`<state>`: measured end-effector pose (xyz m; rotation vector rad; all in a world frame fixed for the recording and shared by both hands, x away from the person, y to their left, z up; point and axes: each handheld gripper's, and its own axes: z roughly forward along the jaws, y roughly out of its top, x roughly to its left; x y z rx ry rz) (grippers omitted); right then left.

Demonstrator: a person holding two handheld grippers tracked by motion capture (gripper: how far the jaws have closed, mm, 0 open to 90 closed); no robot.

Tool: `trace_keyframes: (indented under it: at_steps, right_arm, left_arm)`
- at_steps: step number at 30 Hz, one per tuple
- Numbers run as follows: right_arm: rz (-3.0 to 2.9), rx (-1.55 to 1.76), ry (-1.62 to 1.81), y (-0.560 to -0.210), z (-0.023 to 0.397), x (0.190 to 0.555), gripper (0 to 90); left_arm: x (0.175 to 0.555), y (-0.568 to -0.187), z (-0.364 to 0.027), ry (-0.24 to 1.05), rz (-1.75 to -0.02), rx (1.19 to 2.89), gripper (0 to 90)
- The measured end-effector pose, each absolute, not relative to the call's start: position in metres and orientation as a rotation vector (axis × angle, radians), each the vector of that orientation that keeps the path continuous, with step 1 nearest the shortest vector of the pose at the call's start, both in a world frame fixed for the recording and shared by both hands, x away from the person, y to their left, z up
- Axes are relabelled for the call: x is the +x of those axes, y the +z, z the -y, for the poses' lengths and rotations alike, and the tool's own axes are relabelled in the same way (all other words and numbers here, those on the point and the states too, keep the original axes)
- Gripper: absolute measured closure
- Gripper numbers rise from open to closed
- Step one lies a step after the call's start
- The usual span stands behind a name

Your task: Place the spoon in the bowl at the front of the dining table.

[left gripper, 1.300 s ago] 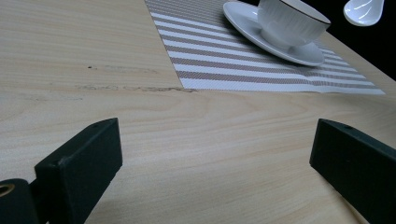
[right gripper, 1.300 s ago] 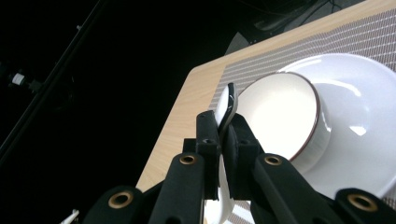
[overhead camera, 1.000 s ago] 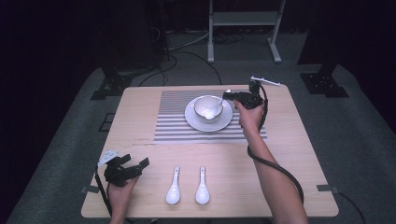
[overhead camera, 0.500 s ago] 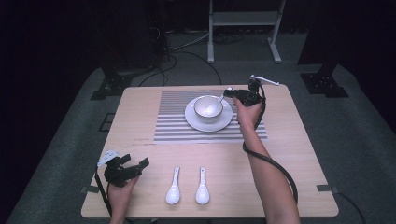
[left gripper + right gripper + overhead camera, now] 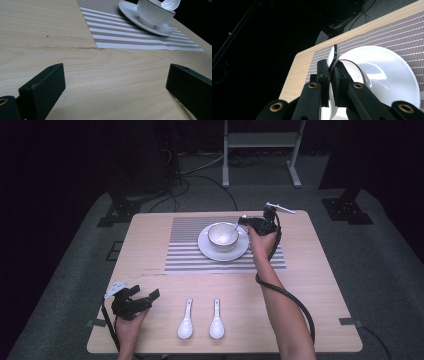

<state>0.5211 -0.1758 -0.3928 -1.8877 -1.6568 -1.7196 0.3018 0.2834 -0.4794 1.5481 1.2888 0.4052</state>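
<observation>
Right gripper (image 5: 331, 75): jaws are pressing flat on the handle of a white spoon (image 5: 334, 56), one pad on each side. In the right gripper view the handle is rising out past the jaw tips, seen edge-on. In the high view the spoon (image 5: 235, 226) is running from the gripper (image 5: 246, 221) leftward and down, its long axis slanting, scoop end over the inside of the bowl (image 5: 223, 235). The left gripper view is showing the scoop (image 5: 171, 3) sitting just above the bowl's rim; whether it is touching the rim cannot be told.

The bowl is standing on a white saucer (image 5: 207, 247), and the saucer is lying on a striped placemat (image 5: 182, 255) at the far middle of the wooden table (image 5: 310, 270).

Left gripper (image 5: 146, 297): jaws are standing wide apart with bare table between them, low over the near left corner, pointing toward the placemat.

Two more white spoons (image 5: 185, 321) (image 5: 216, 319) are lying side by side near the front edge, handles pointing away from the person, scoops nearest.
</observation>
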Motion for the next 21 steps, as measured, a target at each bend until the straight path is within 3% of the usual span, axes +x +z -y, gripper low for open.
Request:
trace_keyframes:
  at_steps: [21]
  right_arm:
    - [1.663, -1.925, -1.667, -0.419, 0.174, 0.519, 84.7]
  left_arm:
    - [0.302, -0.479, -0.283, 0.403, -1.288, 1.550, 1.0]
